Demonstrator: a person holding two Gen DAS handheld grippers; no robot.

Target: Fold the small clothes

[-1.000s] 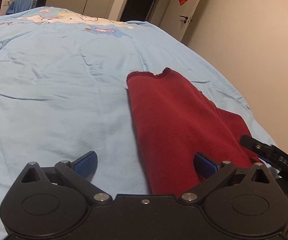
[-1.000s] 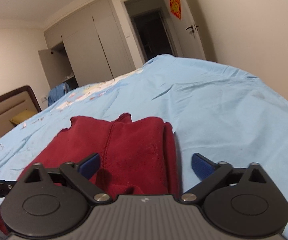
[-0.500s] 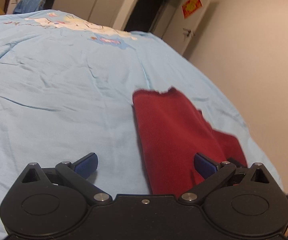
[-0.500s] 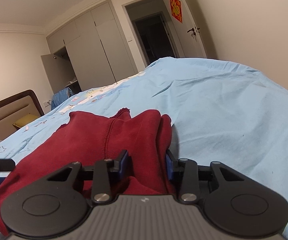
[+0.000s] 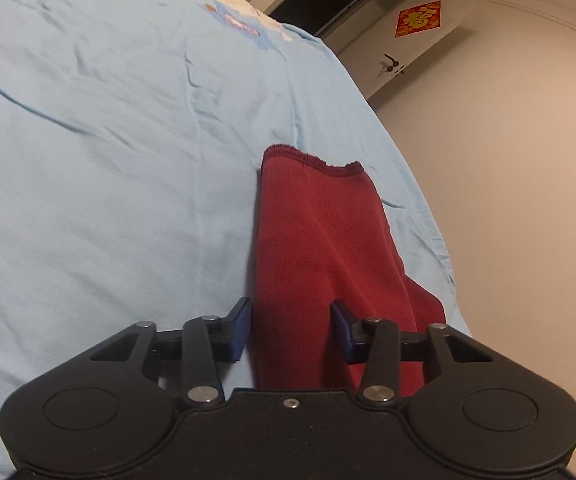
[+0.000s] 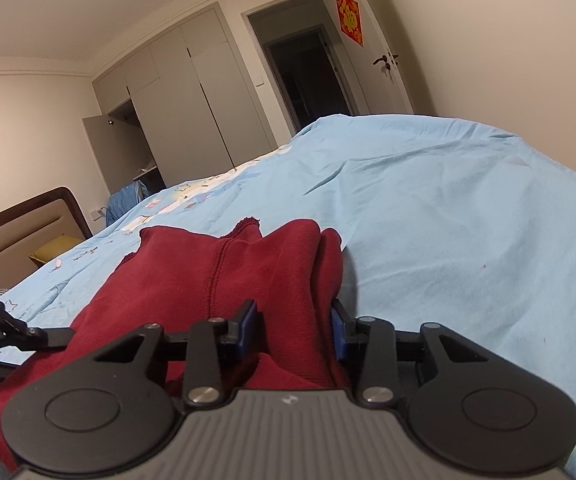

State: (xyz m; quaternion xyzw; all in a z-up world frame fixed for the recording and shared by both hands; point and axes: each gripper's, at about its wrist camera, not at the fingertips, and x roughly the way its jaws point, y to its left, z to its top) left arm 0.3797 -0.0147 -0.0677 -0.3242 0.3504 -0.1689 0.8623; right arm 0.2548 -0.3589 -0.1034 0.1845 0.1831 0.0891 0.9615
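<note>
Both grippers have closed in since 1 second ago, so the left gripper (image 5: 290,326) and right gripper (image 6: 294,330) each pinch the near edge of the red garment (image 5: 320,232) lying on the bed (image 5: 108,160), and lifting both corners level should keep the fold square.

Left black plastic tongs (image 5: 290,330) with blue pads, silver pivot screws, round housings, right black tongs (image 6: 294,332) with ribbed grey body
</note>
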